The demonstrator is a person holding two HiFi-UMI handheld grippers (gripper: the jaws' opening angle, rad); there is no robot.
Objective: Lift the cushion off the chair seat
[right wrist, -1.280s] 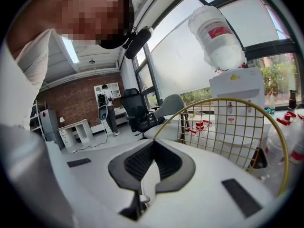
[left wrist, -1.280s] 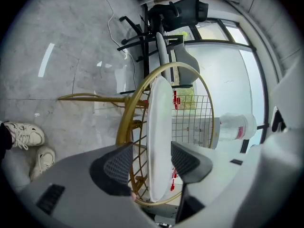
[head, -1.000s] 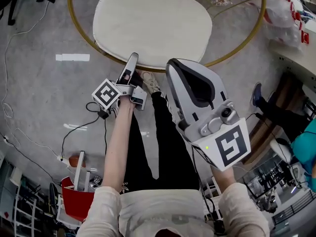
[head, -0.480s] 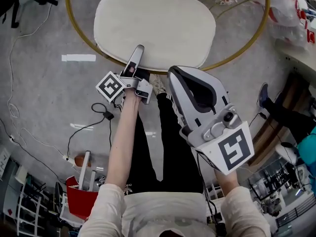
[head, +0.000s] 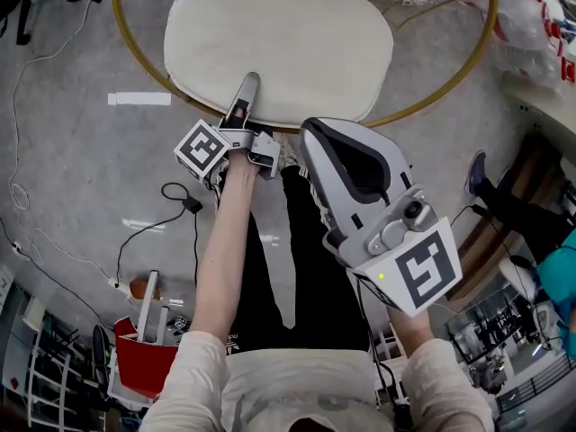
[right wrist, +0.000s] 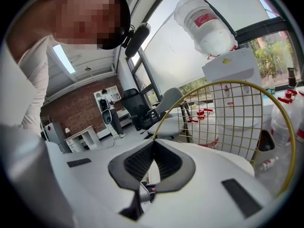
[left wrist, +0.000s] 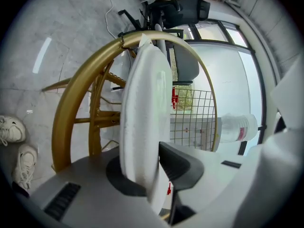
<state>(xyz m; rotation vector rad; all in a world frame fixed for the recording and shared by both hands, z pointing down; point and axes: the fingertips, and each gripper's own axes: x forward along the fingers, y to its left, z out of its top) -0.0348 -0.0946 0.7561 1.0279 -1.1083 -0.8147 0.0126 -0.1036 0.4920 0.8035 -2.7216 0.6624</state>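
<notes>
Cream fabric fills the upper middle of the head view: the cushion [head: 279, 43] lies flat on the chair seat inside the gold hoop [head: 135, 52], not yet lifted. It is a rounded oval with its long axis running left to right across the frame, broad face up and near edge toward the bottom.

At that near edge, left of centre, the left gripper [head: 245, 93] has reached in. Its own view shows the cushion [left wrist: 142, 103] edge-on between the jaws, which are closing with the pads meeting the fabric on both sides. So the grasp looks nearly made, and the raising remains.

Further right, the right gripper [head: 310, 133] hangs below the cushion's edge and apart from it, jaws drawn together on nothing [right wrist: 153, 148].
</notes>
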